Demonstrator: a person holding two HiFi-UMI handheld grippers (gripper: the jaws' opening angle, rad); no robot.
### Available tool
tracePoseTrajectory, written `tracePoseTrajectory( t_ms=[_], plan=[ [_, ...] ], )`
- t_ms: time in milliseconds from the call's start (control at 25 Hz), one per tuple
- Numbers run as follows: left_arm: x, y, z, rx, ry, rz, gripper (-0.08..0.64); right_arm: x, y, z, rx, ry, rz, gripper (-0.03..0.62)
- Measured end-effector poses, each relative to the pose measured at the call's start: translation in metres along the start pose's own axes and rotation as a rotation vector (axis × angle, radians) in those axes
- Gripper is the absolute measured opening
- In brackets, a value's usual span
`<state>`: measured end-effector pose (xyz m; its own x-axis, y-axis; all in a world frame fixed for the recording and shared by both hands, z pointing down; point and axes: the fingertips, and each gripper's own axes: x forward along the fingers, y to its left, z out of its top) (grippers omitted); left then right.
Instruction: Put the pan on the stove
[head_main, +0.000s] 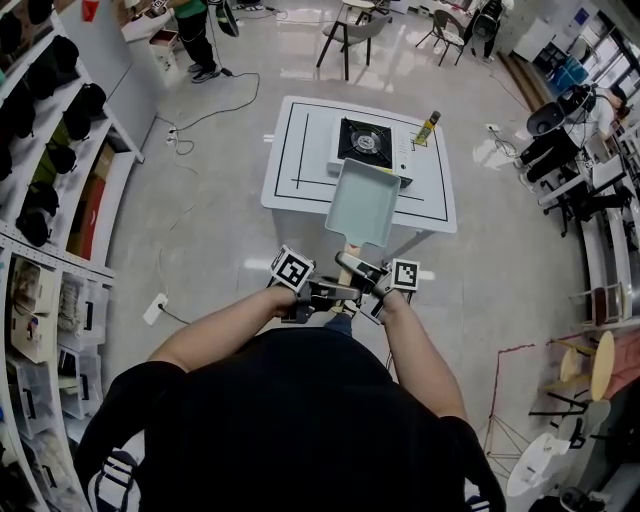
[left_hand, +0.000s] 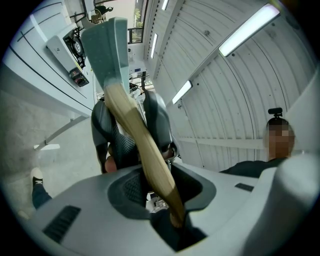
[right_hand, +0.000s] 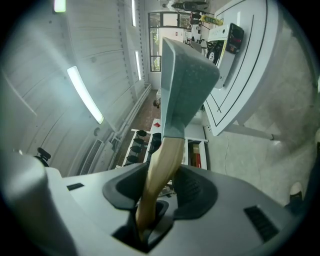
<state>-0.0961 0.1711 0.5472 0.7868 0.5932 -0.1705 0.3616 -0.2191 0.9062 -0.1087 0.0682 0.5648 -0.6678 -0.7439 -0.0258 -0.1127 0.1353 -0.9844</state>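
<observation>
pan (head_main: 362, 203) held far out, left gripper (head_main: 333, 292) and right gripper (head_main: 360, 272) both clamped on its handle (head_main: 350, 250); we fear that leverage droops it into the stove (head_main: 365, 141).

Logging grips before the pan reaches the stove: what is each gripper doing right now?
Left gripper: closed on the wooden handle of the pan.
Right gripper: closed on the same handle.
</observation>
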Motion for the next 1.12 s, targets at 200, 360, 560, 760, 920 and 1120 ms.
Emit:
tracePoseTrajectory(
  t_ms=[200,360,560,760,920,1120],
  plan=[
    [-0.001,0.011,0.014,0.02,-0.002,0.02,0.127,0.003,-0.005,0.014,0.007,0.009,0.011,0.158],
    [-0.001,0.018,0.026,0.022,-0.005,0.03,0.127,0.008,-0.011,0.026,0.01,0.027,0.015,0.158],
    [0.005,0.032,0.044,0.013,-0.019,0.044,0.126,0.005,-0.019,0.045,0.027,0.043,0.017,0.158],
    [0.011,0.046,0.062,-0.022,-0.039,0.045,0.129,0.004,-0.03,0.068,0.036,0.062,0.014,0.158],
    [0.014,0.058,0.081,-0.007,-0.051,0.058,0.129,0.005,-0.037,0.085,0.055,0.073,0.011,0.158],
    [0.017,0.074,0.098,-0.05,-0.078,0.062,0.129,0.006,-0.044,0.106,0.066,0.094,0.016,0.158]
  ],
)
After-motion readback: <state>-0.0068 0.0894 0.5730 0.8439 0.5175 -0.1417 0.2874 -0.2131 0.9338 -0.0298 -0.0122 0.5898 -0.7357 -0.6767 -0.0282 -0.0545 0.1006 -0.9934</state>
